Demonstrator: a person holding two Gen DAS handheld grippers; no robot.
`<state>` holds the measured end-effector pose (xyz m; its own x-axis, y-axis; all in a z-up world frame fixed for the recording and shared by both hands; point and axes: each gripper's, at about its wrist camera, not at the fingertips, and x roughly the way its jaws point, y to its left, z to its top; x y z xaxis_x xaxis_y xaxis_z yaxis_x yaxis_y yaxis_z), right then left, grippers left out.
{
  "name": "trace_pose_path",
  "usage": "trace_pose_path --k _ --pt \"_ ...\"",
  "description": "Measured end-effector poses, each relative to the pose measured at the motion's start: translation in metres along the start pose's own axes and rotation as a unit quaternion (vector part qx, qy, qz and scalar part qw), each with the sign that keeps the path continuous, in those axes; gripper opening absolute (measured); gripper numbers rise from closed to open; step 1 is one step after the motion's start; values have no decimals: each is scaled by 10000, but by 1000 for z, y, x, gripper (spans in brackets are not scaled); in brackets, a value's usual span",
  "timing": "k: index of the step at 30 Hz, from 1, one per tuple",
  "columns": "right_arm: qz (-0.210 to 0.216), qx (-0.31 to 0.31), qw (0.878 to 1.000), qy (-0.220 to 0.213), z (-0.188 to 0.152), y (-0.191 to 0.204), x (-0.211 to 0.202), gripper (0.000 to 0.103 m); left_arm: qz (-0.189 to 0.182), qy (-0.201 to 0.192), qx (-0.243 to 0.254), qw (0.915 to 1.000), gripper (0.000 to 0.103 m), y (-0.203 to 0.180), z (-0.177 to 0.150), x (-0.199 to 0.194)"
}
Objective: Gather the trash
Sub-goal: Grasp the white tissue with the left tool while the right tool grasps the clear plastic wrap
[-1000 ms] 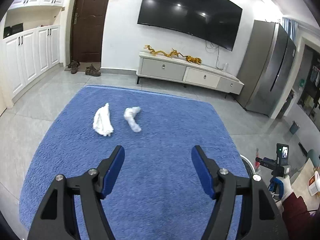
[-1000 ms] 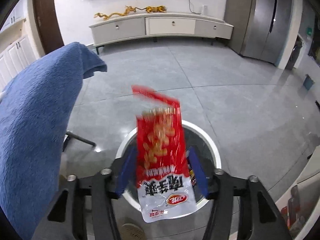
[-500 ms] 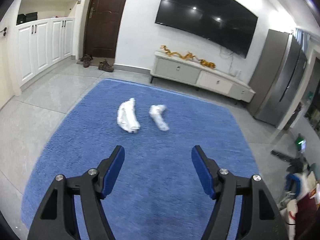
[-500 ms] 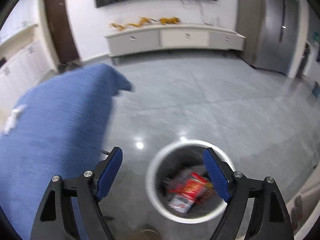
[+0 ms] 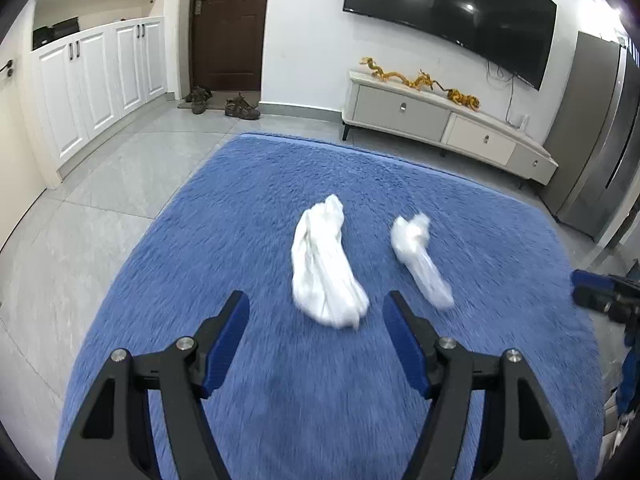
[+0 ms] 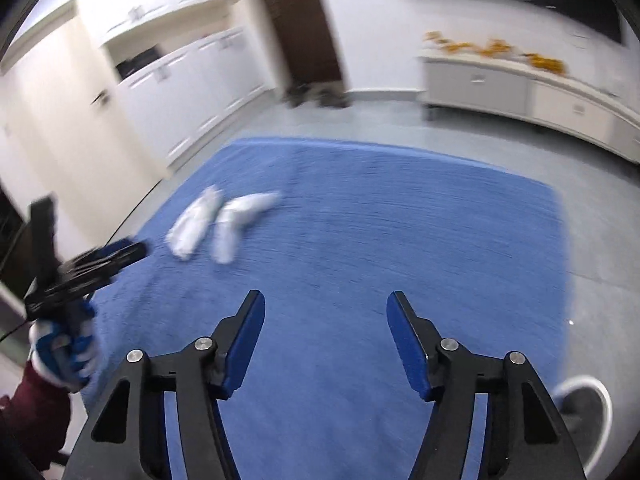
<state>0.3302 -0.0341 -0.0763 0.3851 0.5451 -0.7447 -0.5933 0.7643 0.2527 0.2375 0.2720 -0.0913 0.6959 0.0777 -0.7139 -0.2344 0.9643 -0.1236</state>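
Note:
Two crumpled white tissues lie on the blue fleecy cover (image 5: 240,208). The larger tissue (image 5: 324,264) sits just beyond my left gripper (image 5: 316,304), which is open with nothing between its fingers. The smaller tissue (image 5: 416,252) lies to its right. In the right wrist view both tissues (image 6: 196,224) (image 6: 240,220) show at the far left of the cover. My right gripper (image 6: 325,304) hovers over bare cover well short of them, and its jaws are closing with nothing between them. The left gripper (image 6: 100,264) shows there in a gloved hand (image 6: 64,348).
A white-rimmed bin (image 6: 584,404) stands on the floor at the lower right, past the cover's edge. Grey tiled floor surrounds the cover. White cabinets (image 5: 100,76), a dark door (image 5: 228,24), shoes (image 5: 240,106) and a low TV console (image 5: 440,124) line the walls.
The right gripper let go of the red snack bag, which dropped into the bin, then swung left over the blue cover. The left gripper moved forward and down toward the tissues.

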Motion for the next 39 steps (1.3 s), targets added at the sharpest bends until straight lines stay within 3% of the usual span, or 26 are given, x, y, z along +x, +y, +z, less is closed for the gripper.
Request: trace_pose_path --k 5,10,17,21,26,27,28,30,35,39 --pt "489 -217 9981 289 23 42 63 59 -26 250 169 9995 68 -5 19 39" --pt "647 -261 9964 473 29 58 106 53 19 459 180 9988 67 -1 31 66" --pt "642 -272 9962 516 38 65 132 48 227 584 347 9974 49 -3 33 84" --pt "714 -331 9956 499 45 73 140 48 251 536 233 9980 24 5 32 79" --pt "562 -477 9960 503 48 85 151 46 140 522 56 9985 8 16 32 72" --pt "512 -495 9962 506 50 86 154 38 130 501 80 9986 7 15 31 69" --pt "481 -503 9963 510 51 87 157 22 125 466 114 9988 7 13 30 66" --pt "454 -492 9964 529 53 87 159 9 133 389 186 9990 7 9 27 57" --pt "534 -357 9972 389 45 78 138 4 309 58 389 9987 6 -11 20 22" --pt "556 -280 9979 197 24 64 91 4 331 -244 713 9966 6 -47 4 -14"
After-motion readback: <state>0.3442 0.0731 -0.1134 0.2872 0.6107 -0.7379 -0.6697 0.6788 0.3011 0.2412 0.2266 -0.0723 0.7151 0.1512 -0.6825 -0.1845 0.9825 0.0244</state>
